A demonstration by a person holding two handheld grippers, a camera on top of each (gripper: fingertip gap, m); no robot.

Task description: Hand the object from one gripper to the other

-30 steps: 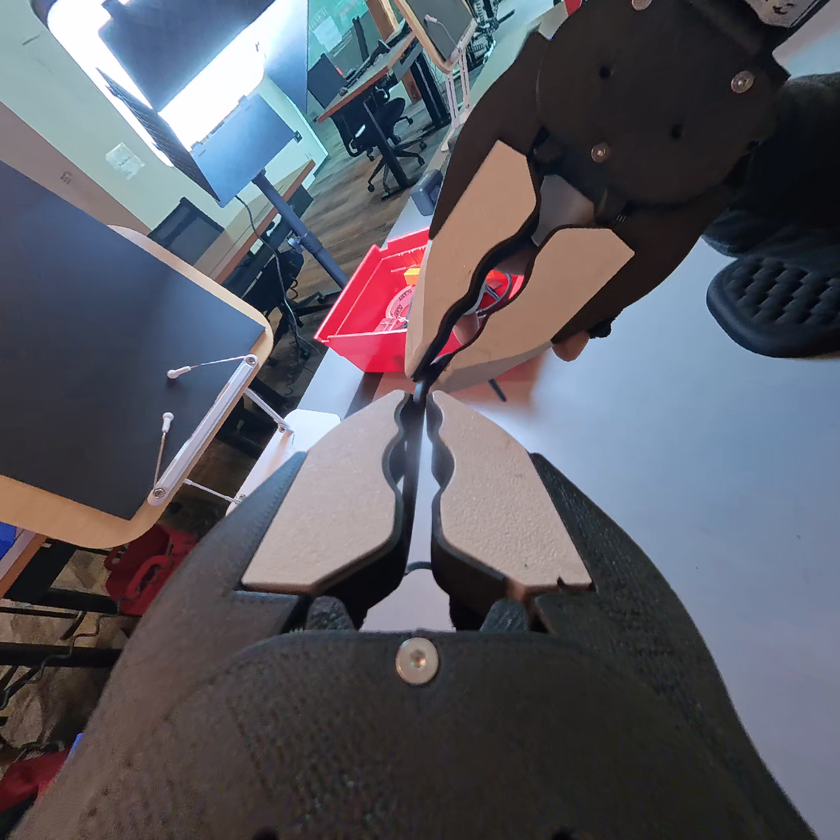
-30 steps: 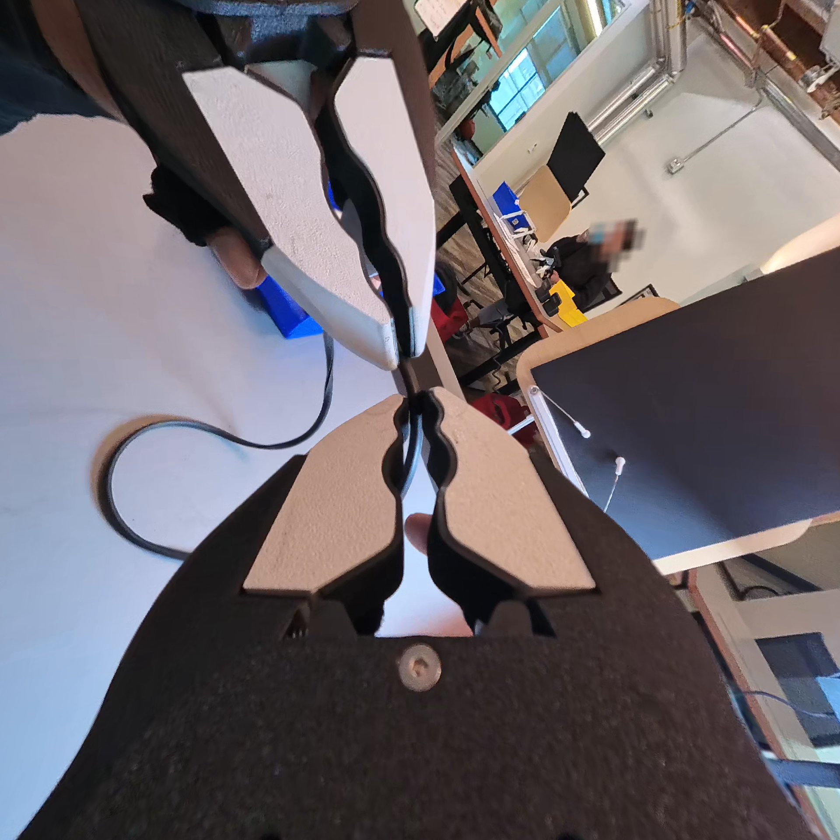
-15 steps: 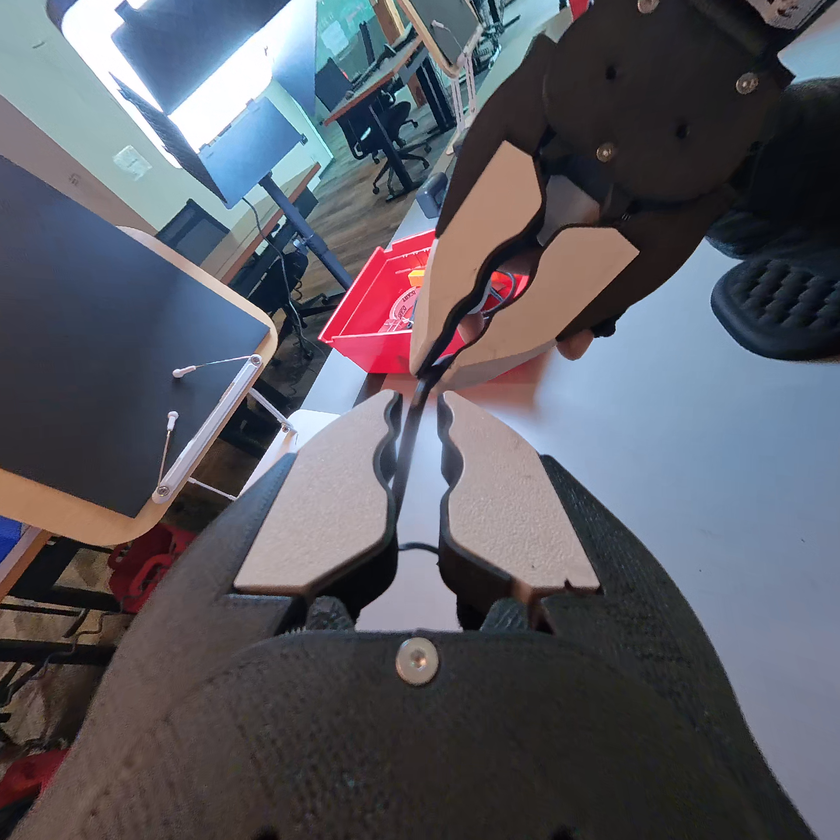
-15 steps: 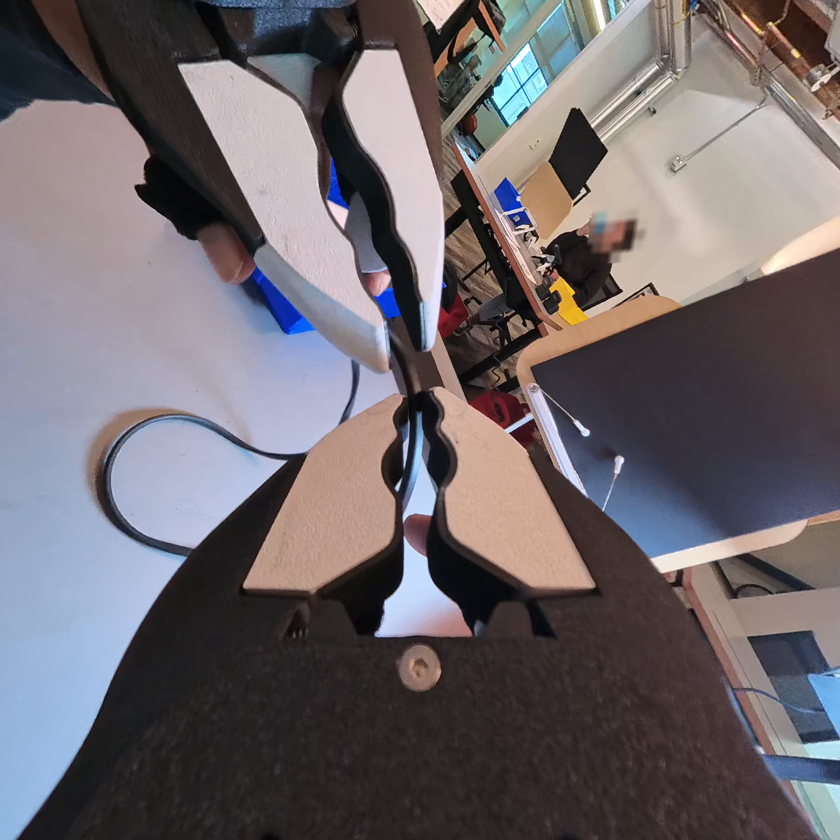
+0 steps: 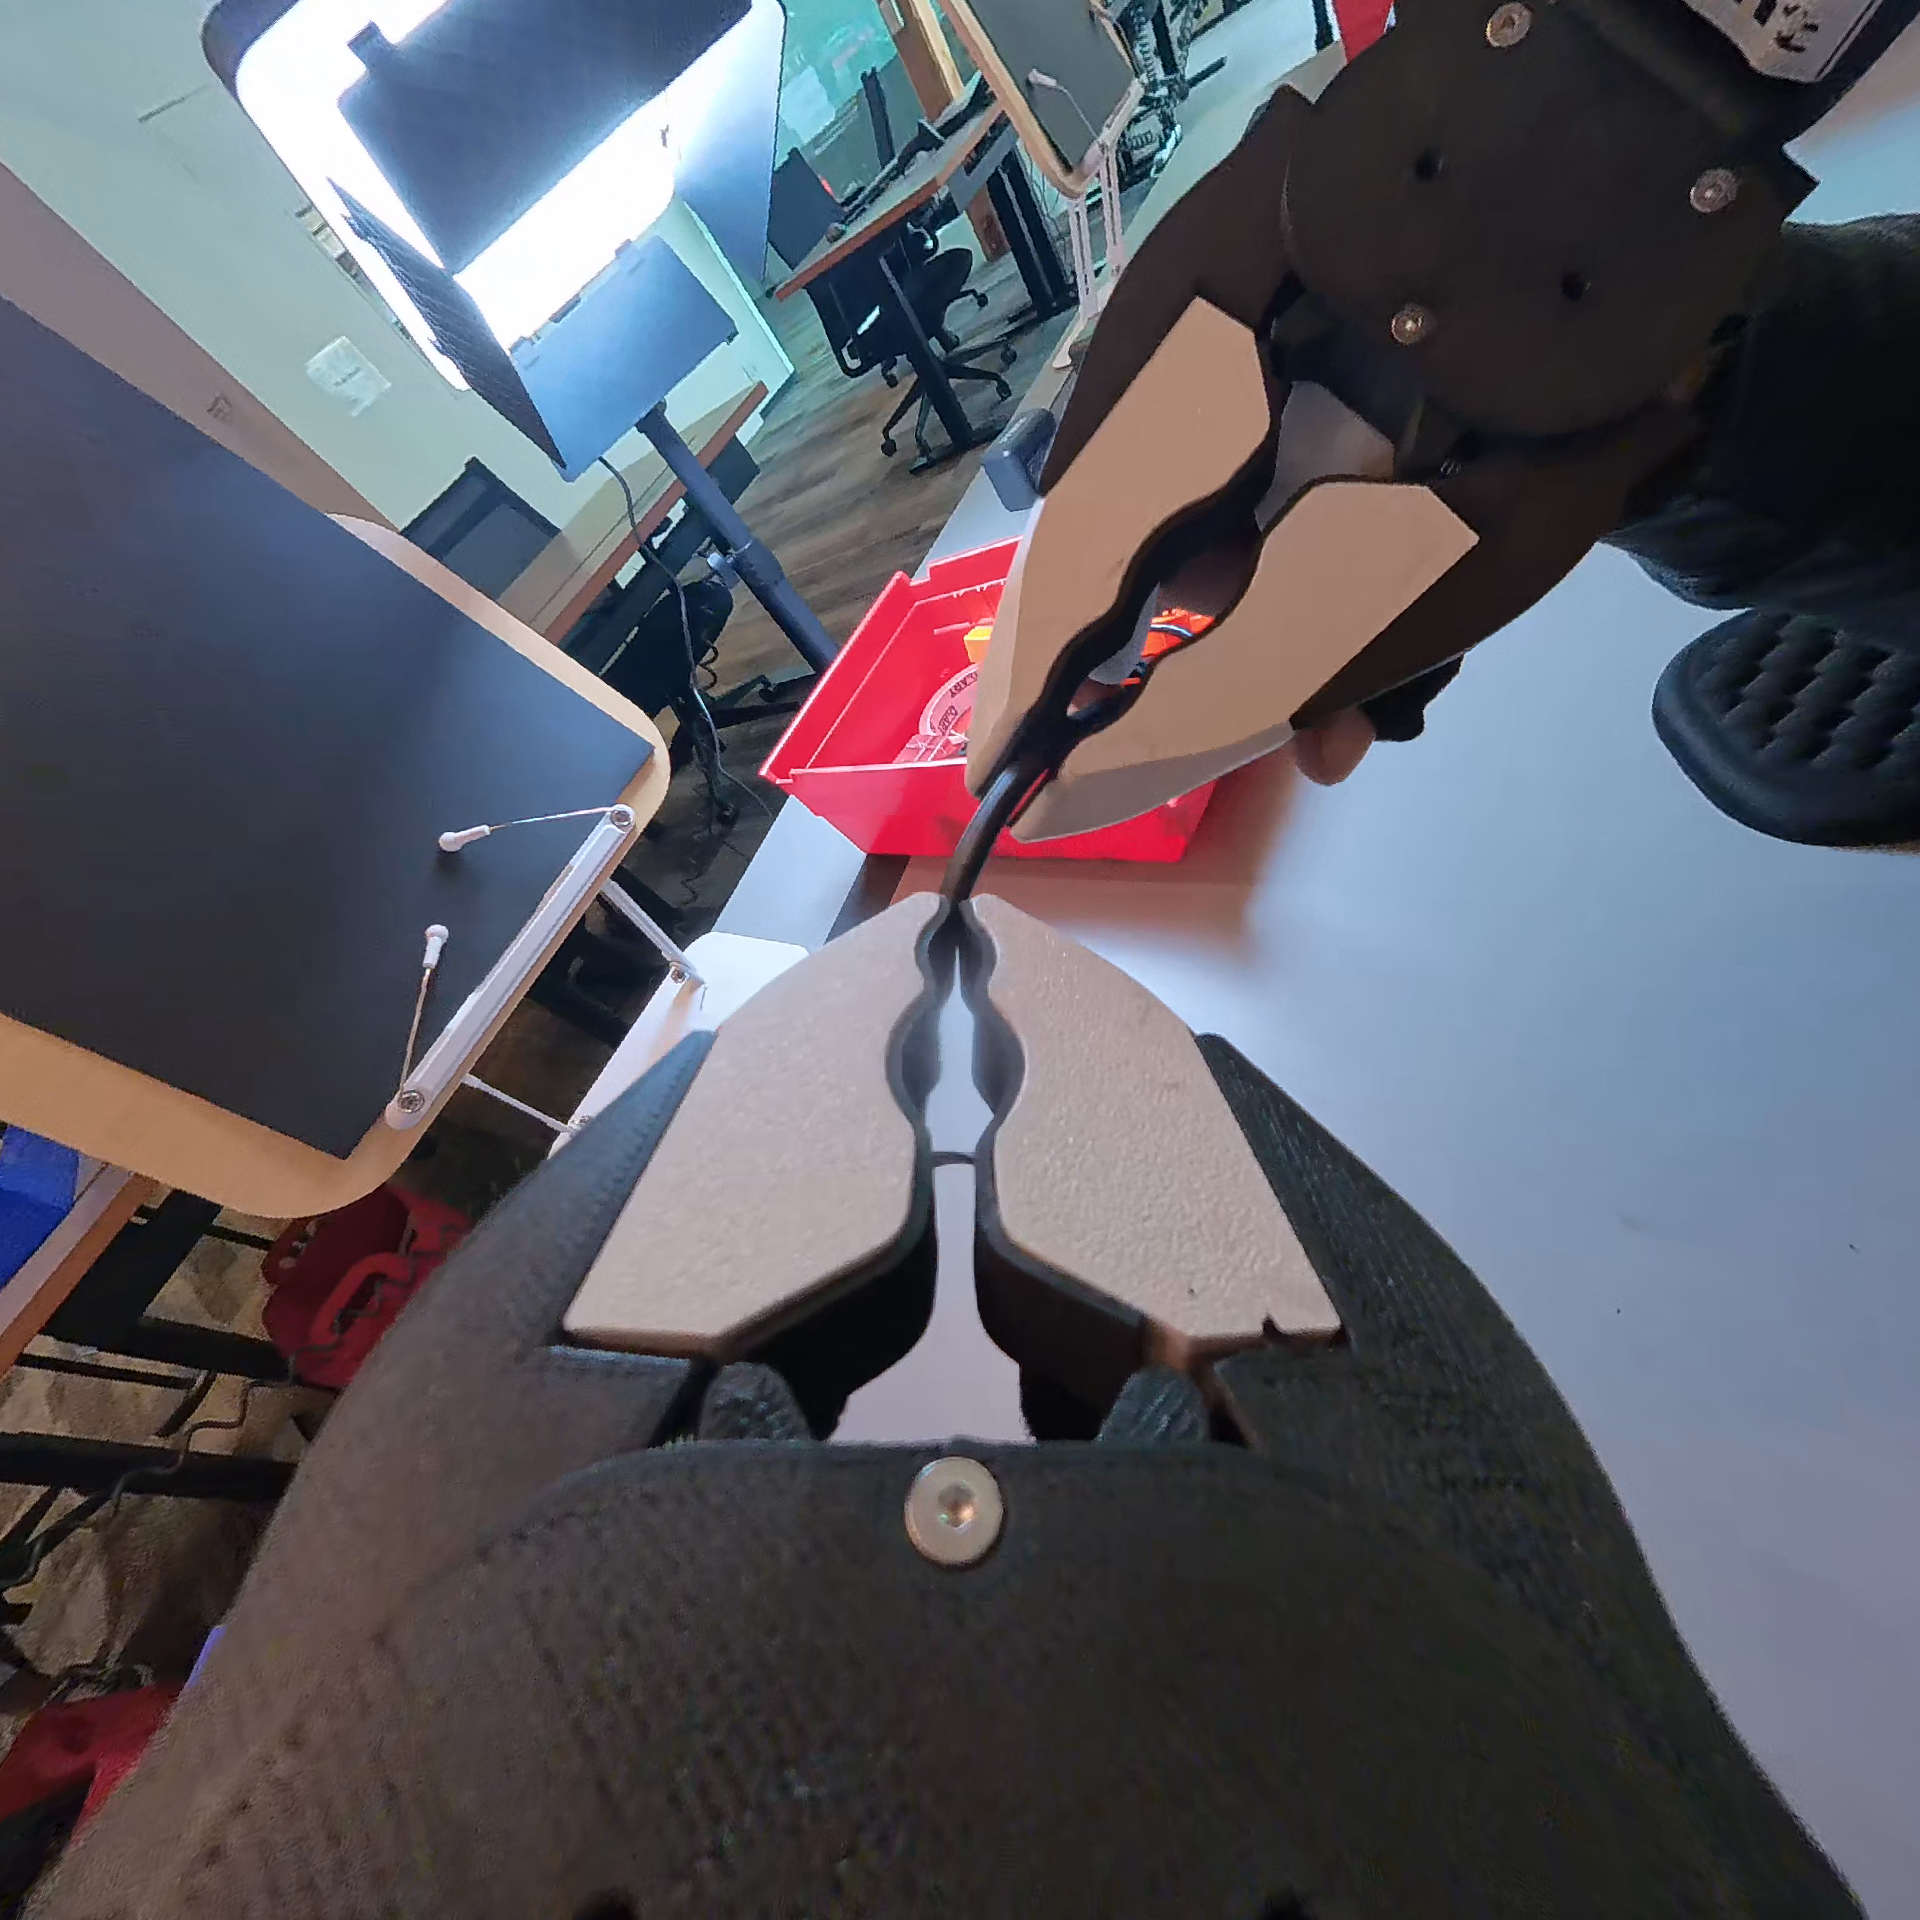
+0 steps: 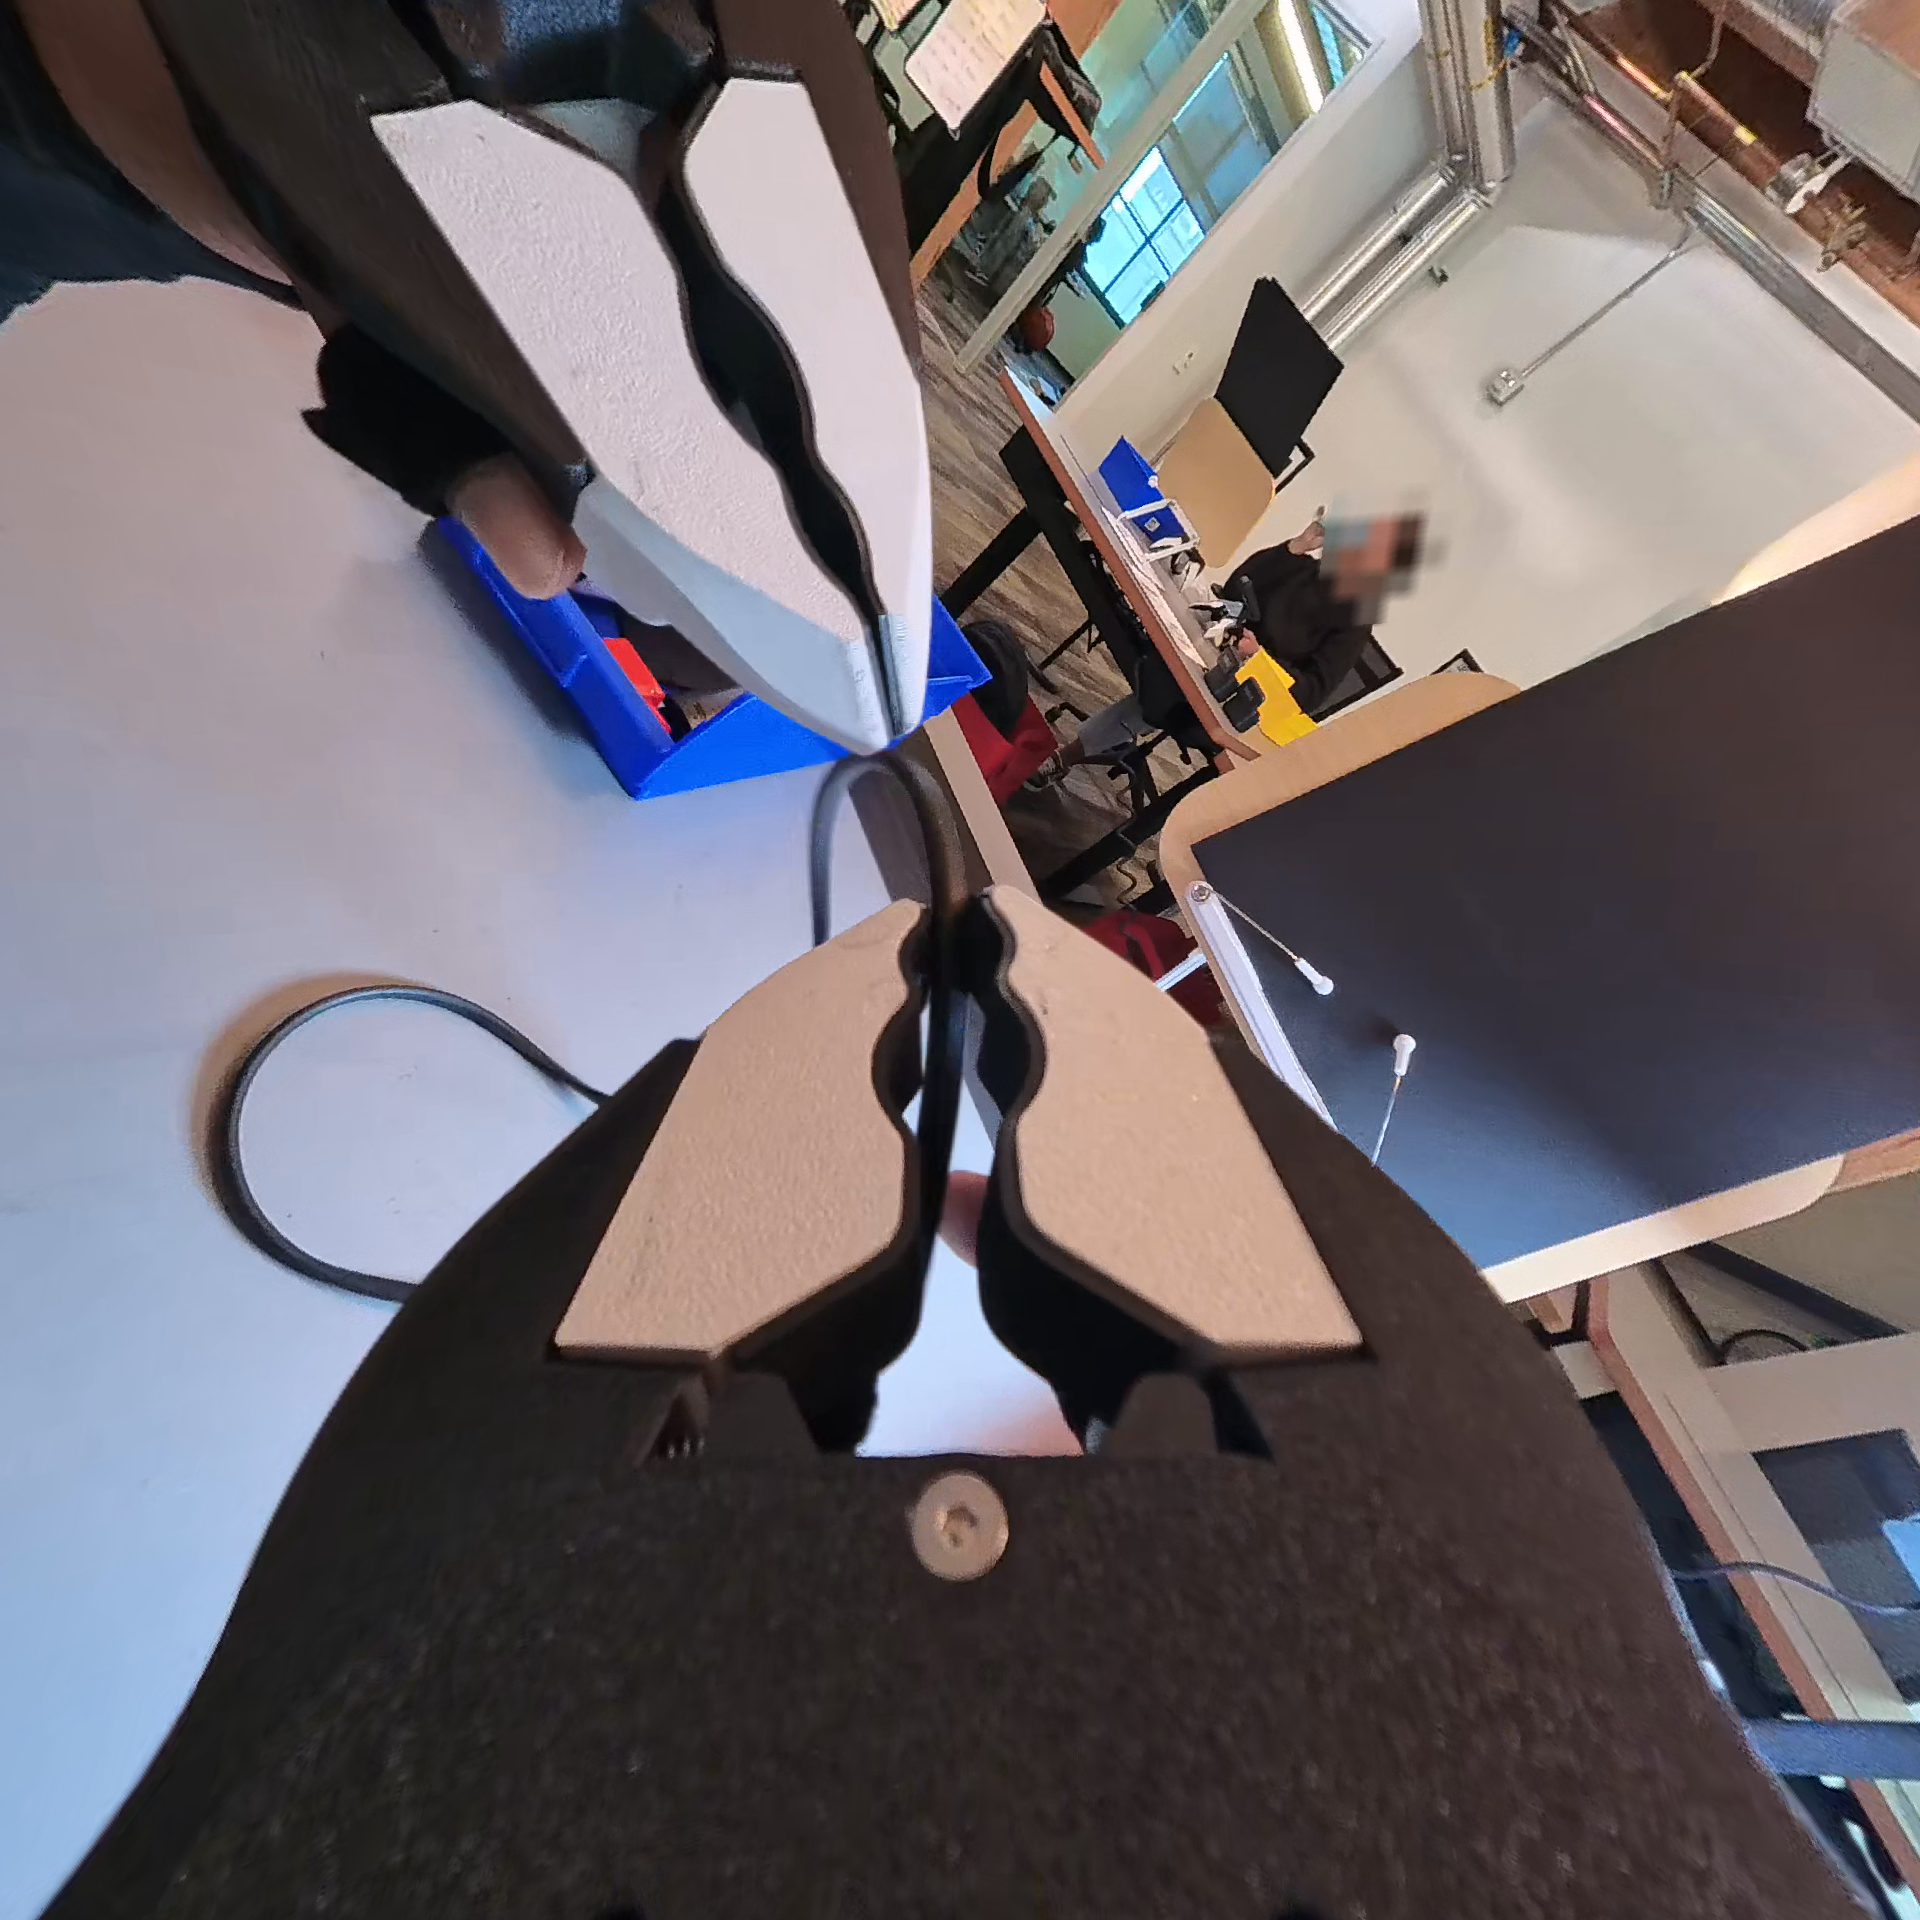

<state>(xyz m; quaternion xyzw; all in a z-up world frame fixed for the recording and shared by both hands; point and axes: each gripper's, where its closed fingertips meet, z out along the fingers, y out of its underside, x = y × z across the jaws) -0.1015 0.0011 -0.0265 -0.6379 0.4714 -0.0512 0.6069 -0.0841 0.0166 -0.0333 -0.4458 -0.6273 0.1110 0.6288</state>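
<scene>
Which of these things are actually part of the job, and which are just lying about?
Part of the job:
- black cable, partly looped on the table
- left claw, shut on the cable
- right claw, also shut on it

Lying about:
- red tray
- blue bin
- black board beside the table

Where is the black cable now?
Right wrist view, centre: the black cable is pinched in the right claw, arcing up to the left claw; slack loops on the table.
</scene>
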